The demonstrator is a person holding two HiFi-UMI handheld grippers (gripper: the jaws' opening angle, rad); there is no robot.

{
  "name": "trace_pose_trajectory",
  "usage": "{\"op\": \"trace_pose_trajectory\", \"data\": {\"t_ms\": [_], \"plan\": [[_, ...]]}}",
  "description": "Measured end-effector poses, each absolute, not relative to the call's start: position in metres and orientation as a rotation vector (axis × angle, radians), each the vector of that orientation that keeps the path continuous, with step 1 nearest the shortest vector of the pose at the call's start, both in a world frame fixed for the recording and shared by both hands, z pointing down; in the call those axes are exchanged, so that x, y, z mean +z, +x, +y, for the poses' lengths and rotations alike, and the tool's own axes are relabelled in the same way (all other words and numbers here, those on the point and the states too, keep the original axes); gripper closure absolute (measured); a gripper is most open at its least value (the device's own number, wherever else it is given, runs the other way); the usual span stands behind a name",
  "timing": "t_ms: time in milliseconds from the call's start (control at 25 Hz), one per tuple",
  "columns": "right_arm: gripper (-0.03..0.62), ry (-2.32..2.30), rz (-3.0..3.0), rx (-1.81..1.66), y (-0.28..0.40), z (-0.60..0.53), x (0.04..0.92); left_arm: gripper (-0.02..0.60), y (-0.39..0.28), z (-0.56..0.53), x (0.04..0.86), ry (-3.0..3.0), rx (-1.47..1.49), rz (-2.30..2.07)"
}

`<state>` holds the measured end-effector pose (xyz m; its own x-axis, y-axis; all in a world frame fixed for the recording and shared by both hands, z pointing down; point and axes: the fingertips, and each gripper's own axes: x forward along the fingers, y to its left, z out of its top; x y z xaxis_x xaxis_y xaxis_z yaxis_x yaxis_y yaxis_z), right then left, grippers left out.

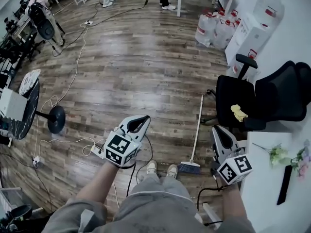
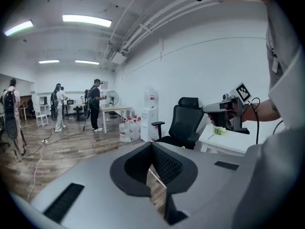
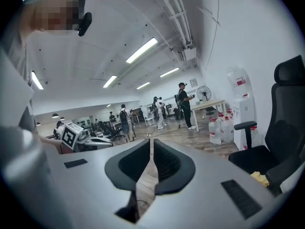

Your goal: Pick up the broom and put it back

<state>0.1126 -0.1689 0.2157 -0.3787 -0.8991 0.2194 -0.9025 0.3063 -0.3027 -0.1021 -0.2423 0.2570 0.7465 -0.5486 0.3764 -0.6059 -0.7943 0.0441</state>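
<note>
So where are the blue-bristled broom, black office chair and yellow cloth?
blue-bristled broom [image 1: 197,128], head view, middle of its pale handle.
black office chair [image 1: 232,97], head view, bare part of its seat.
yellow cloth [image 1: 238,112], head view, its middle.

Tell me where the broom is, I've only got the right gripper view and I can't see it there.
Observer: The head view shows the broom down on the floor, with its brush end beside the person's shoes.
Operator: Is the left gripper on it?
Observer: No. The left gripper has its jaws together with nothing between them.
Operator: What is the handle near?
Observer: Its far end stops close to the black chair. I can't tell whether it touches.
</note>
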Motion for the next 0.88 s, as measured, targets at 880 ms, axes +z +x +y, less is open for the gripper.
{"op": "trace_pose_trajectory", "data": {"t_ms": [880], "plan": [[0.558,1.718,-2.629,0.352,0.106,-0.101,0.113,0.565,-0.077,-0.188,0.155,2.959,0.378,-0.940]]}}
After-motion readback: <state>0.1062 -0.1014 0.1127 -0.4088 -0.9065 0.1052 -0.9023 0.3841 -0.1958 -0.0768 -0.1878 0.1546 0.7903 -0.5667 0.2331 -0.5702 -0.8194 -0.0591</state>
